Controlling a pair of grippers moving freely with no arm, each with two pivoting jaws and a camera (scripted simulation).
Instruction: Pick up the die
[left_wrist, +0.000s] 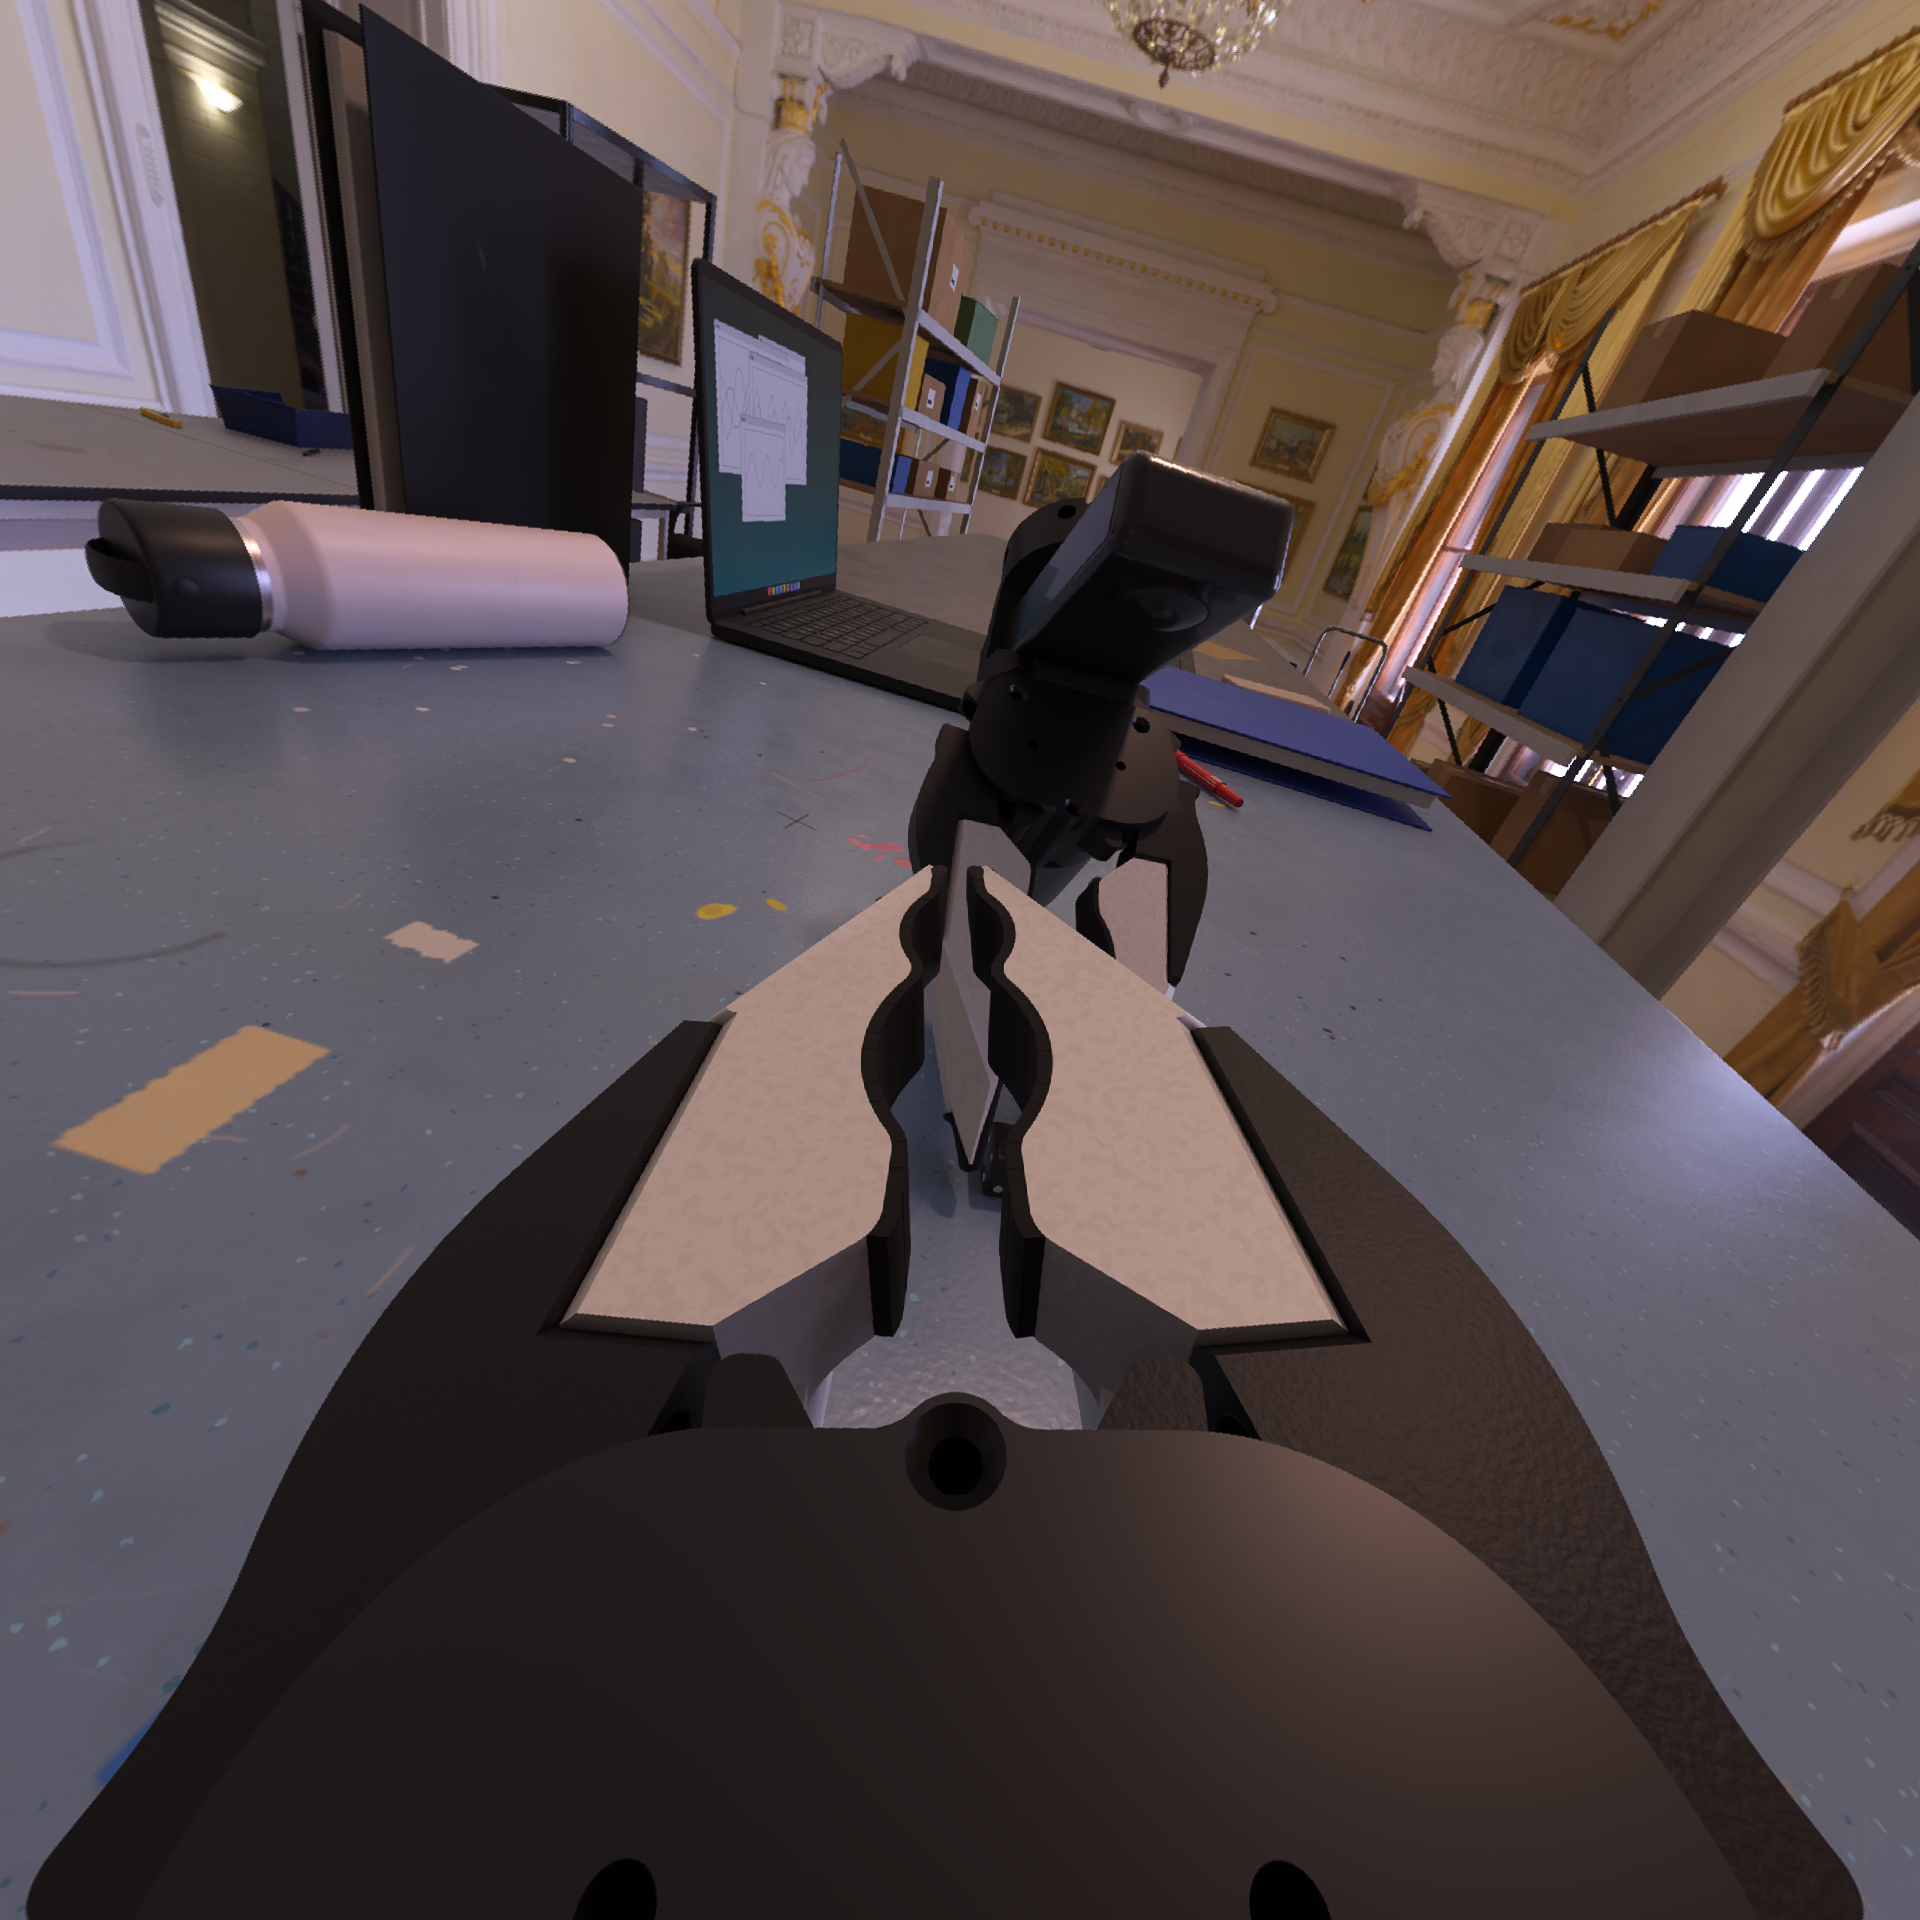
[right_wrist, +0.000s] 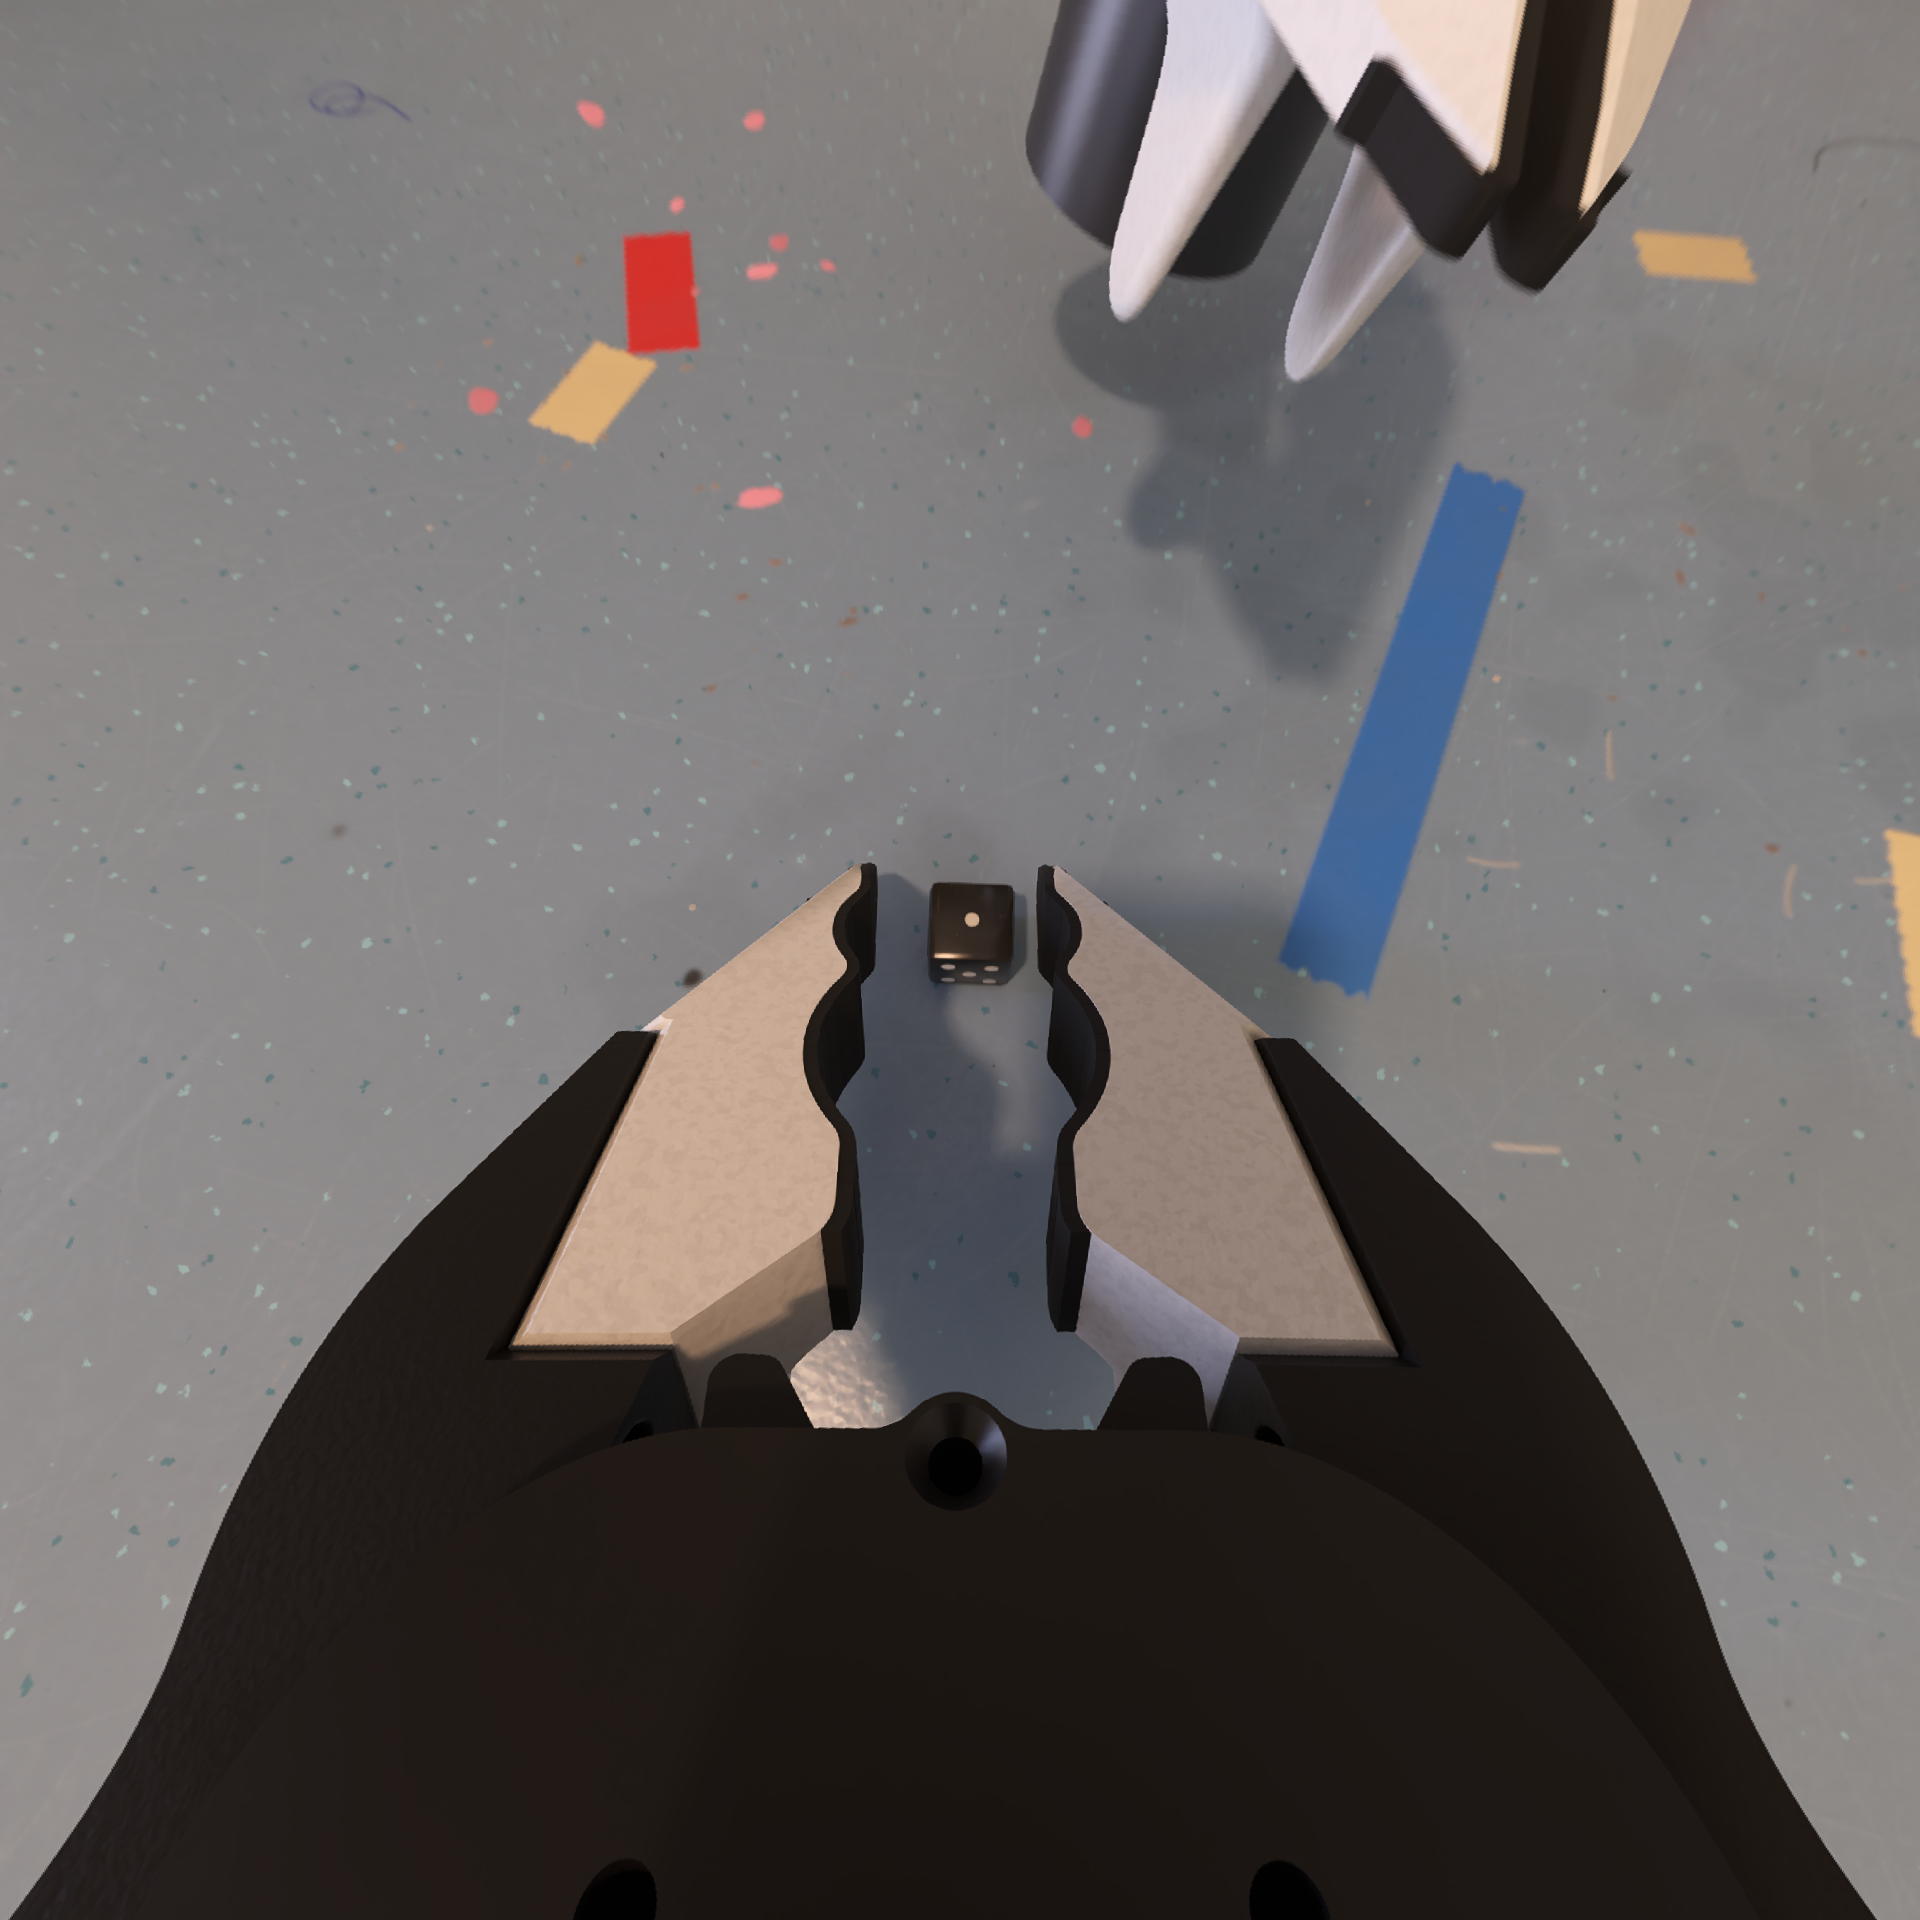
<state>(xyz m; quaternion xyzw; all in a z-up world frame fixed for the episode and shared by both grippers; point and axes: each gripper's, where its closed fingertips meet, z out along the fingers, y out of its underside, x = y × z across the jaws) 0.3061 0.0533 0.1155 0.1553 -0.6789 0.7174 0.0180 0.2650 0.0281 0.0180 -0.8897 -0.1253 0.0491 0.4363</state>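
Pointing straight down at the worktop (right_wrist: 416, 727), the right gripper (right_wrist: 956, 883) has its jaws parted, and the die (right_wrist: 970, 932) sits on the grey surface between the fingertips, a gap visible on each side, so nothing is grasped. Die is black with pale pips, one pip on the top face. Beyond the tips, a blue tape strip (right_wrist: 1403, 727) runs diagonally to the right; further out, a red tape patch (right_wrist: 661, 293) and a tan tape piece (right_wrist: 592, 393) lie close together on the left among pink flecks. At the top edge of the right wrist view the left gripper (right_wrist: 1340, 156) hangs above the worktop, its shadow falling below it. From the left wrist view, the left gripper (left_wrist: 956, 883) has its jaws nearly closed, a narrow slit between the pads, holding nothing. Directly ahead the right gripper (left_wrist: 1070, 790) stands tips-down on the worktop (left_wrist: 416, 831); the die cannot be made out in this view. Tan tape patch (left_wrist: 192, 1099) lies near left. Behind the right gripper, a red pen (left_wrist: 1210, 781) beside a blue folder (left_wrist: 1299, 743). Further back, an open laptop (left_wrist: 790, 499) and a white bottle (left_wrist: 364, 577) with black cap lying on its side. Shelving (left_wrist: 1683, 582) with boxes stands off to the right.
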